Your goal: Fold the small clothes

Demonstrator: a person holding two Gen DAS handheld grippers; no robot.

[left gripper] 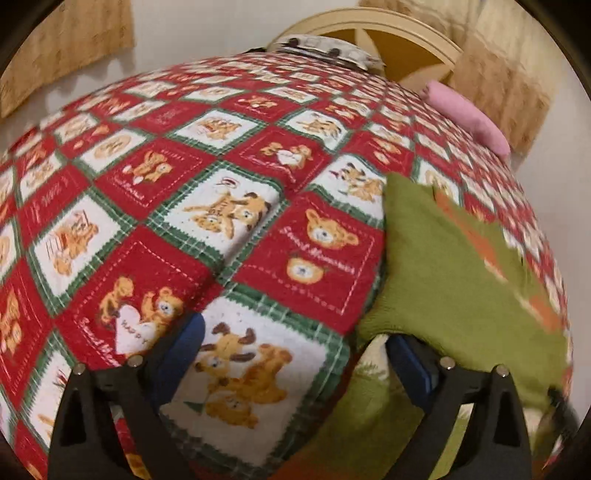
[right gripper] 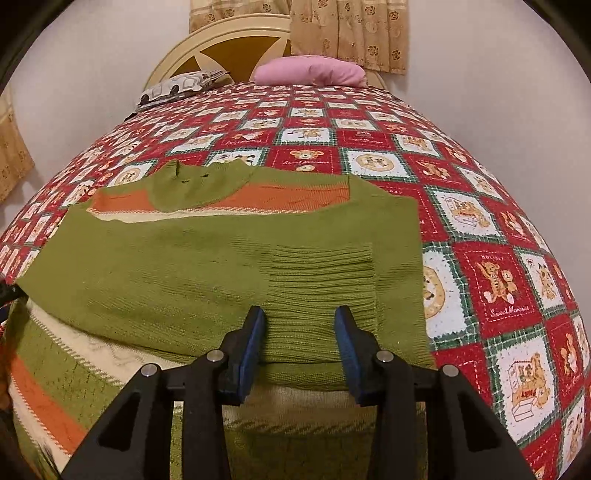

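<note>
A small green knit sweater [right gripper: 192,266] with orange and cream stripes lies on the bed, its sleeves folded across the body. My right gripper [right gripper: 300,343] is open, its blue pads [right gripper: 251,347] standing either side of the ribbed cuff [right gripper: 325,291] of the folded sleeve, just above the fabric. In the left wrist view the sweater [left gripper: 454,280] lies at the right. My left gripper [left gripper: 295,350] is open wide over the bedspread at the sweater's left edge, and its right pad [left gripper: 413,362] sits under a fold of green fabric.
The bed is covered by a red, white and green teddy-bear quilt [right gripper: 491,236]. A pink pillow [right gripper: 310,70] and a patterned pillow [right gripper: 177,86] lie by the cream headboard [right gripper: 207,40]. Beige curtains [right gripper: 347,33] hang behind. Walls flank the bed.
</note>
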